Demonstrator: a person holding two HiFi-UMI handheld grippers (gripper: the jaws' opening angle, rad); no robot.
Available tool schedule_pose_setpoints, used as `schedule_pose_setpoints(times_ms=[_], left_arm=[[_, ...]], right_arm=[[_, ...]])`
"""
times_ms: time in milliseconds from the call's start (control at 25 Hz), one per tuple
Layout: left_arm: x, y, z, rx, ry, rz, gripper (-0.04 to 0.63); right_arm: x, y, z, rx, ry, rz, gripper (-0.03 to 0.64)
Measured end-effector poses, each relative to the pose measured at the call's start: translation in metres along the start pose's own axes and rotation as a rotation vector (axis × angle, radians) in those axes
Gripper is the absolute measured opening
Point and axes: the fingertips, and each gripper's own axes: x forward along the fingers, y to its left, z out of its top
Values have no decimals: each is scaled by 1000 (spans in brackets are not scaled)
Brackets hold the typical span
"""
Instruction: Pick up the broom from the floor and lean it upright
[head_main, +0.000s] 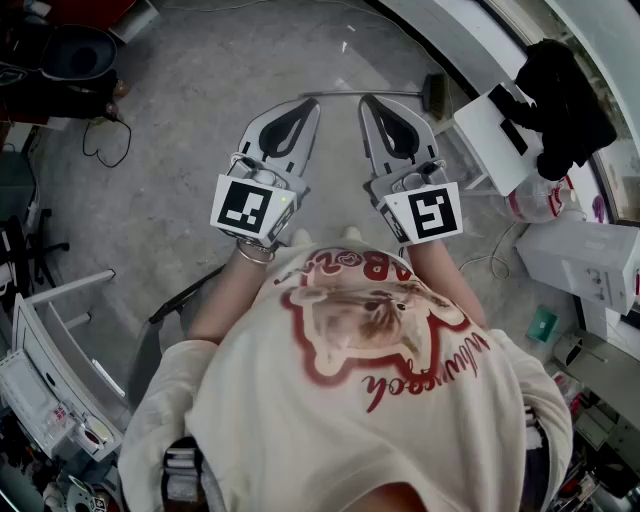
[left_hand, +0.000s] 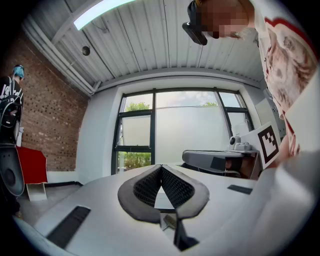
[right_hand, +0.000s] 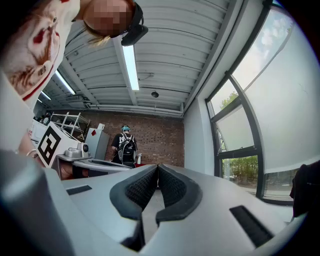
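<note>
Wearing a cream T-shirt (head_main: 400, 420) with a red print, filling the lower half of the head view. Holding the left gripper (head_main: 311, 103) and the right gripper (head_main: 365, 100) out ahead of the chest, side by side, tips near each other but apart. Carrying a marker cube (head_main: 245, 207) on each gripper, just above the wrist.

Pressing the jaws of the left gripper (left_hand: 161, 166) together at the tips, with nothing gripped between the ribbed pads. Pressing the jaws of the right gripper (right_hand: 157, 166) together in the same way, likewise gripping nothing.

Facing the broom (head_main: 370, 93), lying flat on the grey floor (head_main: 190, 130) beyond both gripper tips, handle running across the head view, brush head at the right end beside a white tabletop (head_main: 485, 135). Gripping the broom with neither gripper.

Pointing the left gripper toward a large window (left_hand: 170, 130) and the right gripper toward a brick wall (right_hand: 155, 140), with a second person wearing a backpack (right_hand: 125, 145) standing before it.
</note>
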Motion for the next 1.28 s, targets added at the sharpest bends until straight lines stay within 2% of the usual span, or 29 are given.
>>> schedule_pose_setpoints(times_ms=[760,1080,1280], left_arm=[[-10,1,-1,-8,0,-4,21],[-20,14,-2,-7,-8,-11,21],[-31,32,-2,-6,-15,5,21]], right_arm=[[0,9,-1,-8,18,2,25],[9,13,1,20,15,-33,25],[23,29,-3,8,25,-9,25]])
